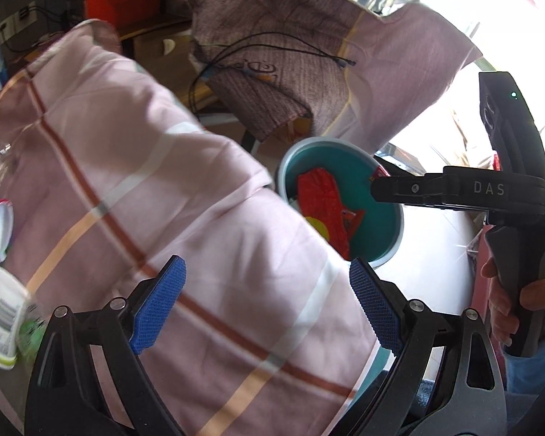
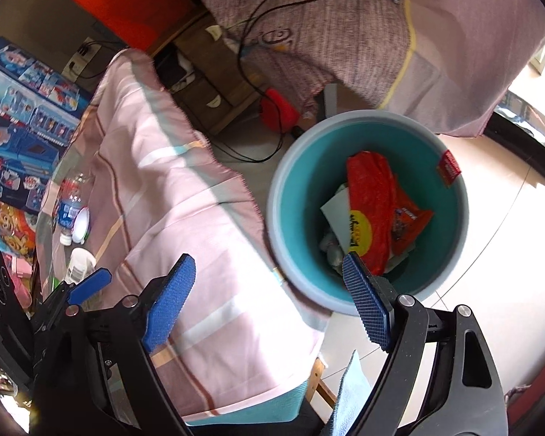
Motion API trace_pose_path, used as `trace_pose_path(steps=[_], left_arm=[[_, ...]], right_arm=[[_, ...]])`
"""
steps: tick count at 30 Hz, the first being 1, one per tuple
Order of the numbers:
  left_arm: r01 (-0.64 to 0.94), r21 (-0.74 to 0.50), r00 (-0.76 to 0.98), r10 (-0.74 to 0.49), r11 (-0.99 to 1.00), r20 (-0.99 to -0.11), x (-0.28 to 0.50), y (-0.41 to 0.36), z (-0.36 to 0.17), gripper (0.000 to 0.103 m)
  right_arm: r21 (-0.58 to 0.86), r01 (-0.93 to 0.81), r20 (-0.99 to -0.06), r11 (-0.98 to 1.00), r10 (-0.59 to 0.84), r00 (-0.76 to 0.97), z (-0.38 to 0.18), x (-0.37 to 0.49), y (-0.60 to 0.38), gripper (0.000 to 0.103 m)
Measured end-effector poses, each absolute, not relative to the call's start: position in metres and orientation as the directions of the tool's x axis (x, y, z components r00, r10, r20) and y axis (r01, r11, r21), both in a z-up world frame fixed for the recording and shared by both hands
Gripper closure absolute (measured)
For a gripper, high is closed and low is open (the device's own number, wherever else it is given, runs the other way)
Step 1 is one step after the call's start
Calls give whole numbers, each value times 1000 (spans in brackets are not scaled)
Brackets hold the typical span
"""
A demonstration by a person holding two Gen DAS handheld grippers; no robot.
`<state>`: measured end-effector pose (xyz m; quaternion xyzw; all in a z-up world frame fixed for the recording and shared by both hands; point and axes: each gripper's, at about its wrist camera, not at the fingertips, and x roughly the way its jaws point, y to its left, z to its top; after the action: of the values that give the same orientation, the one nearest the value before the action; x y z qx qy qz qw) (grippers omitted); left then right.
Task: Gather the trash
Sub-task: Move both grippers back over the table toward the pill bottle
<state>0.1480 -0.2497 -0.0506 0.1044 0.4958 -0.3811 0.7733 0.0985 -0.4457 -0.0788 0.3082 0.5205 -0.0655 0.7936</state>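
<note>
On the left, a cup [image 1: 0, 318] and a bottle [image 2: 69, 203] lie on the pink cloth [image 1: 145, 181]. The left gripper [image 1: 265, 305] is wide open, holding nothing. The right gripper [image 2: 269, 298] is wide open and empty too. The red wrapper [image 2: 378, 210] lies in the bin [image 2: 454, 239].

**Both grippers wide, nothing in either**

Left gripper [image 1: 267, 307] points steeply down, blue pads [image 1: 160, 305] spread well apart with nothing between them. Right gripper [image 2: 269, 299] angles down too, its jaws standing wide and empty. From the left wrist view, a bare hand [image 1: 519, 301] wraps the right gripper's black handle, fingers curled around the grip.
</note>
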Motion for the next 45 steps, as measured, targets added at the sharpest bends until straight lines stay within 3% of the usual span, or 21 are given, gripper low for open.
trace_pose_path(steps=[14,27,45], left_arm=[[563,-204,348,-453,801,-821,147,-116,-41,6],[387,-217,387,-371,896,-844,169,11,-63,4],[358,-188,375,-325,915,-868,198,59,-86,4]], right_arm=[[367,259,-882,894,245,402,-46,120,-331,18],[374,85,-905,924,344,250,-70,166,-196,18],[385,81,-909,919,362,207,-108,216,-140,18]])
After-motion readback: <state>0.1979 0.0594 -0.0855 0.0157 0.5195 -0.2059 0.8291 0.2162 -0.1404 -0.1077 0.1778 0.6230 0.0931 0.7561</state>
